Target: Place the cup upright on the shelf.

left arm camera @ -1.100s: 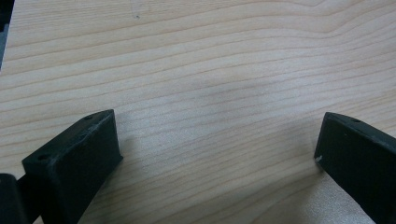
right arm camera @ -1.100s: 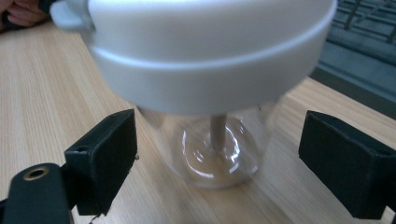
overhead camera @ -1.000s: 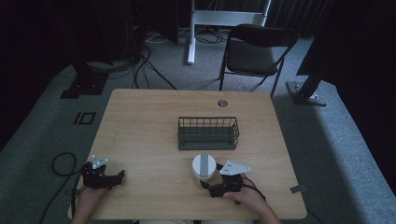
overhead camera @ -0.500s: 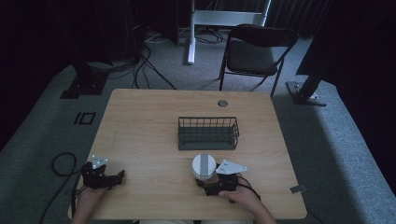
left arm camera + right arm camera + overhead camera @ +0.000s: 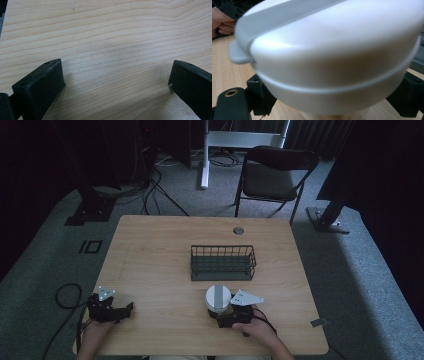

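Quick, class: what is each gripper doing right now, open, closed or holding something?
Left gripper: open, holding nothing, over the bare table.
Right gripper: around the white lidded container; whether it grips cannot be told.

No text, label, brand, number or sign can be read on anything.

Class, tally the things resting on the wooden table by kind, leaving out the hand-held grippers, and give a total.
Round white lidded plastic container: 1
Dark green wire basket: 1
Round grey cable grommet set in the tabletop: 1
Total: 3
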